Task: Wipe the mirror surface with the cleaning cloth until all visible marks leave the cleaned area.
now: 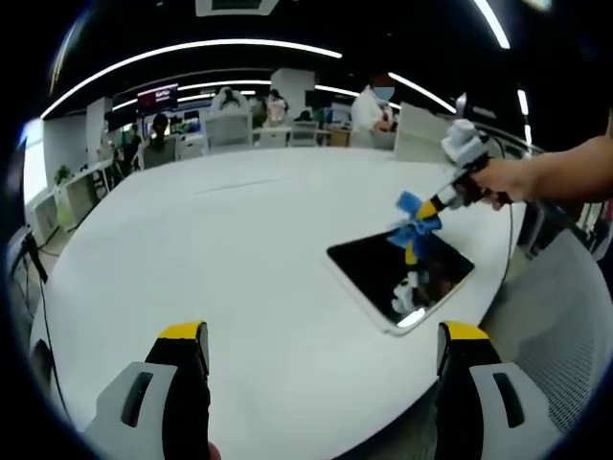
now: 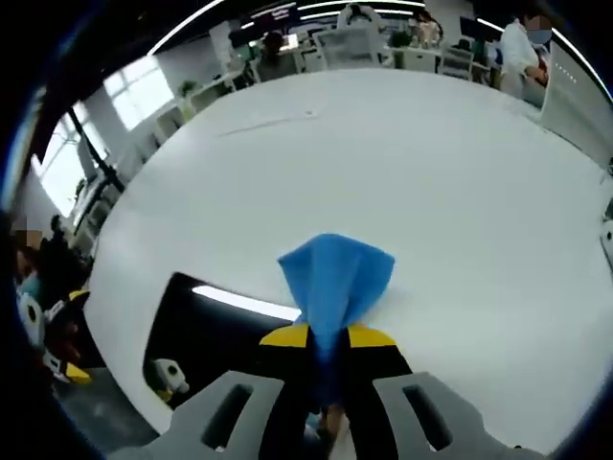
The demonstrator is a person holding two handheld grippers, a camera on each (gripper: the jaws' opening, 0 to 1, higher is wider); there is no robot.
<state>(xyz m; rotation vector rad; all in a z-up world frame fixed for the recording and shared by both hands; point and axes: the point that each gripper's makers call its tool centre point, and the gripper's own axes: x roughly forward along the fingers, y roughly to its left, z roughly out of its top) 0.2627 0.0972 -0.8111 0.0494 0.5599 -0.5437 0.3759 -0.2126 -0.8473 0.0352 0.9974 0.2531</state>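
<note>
Right gripper point(image 2: 329, 337) jaws were clamped on the blue cleaning cloth point(image 2: 335, 280), pressing it at the mirror's point(image 1: 400, 273) far edge. The mirror lay flat on the white table point(image 1: 249, 249), right side. Left gripper point(image 1: 321, 359) hung near, jaws wide apart, holding nothing.

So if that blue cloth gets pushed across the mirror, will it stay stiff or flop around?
Probably floppy: the blue cloth fans loosely out of the right gripper, which is pinched shut on it. It looks thin and light, so it should drag and bunch on the mirror rather than slide flat.
</note>
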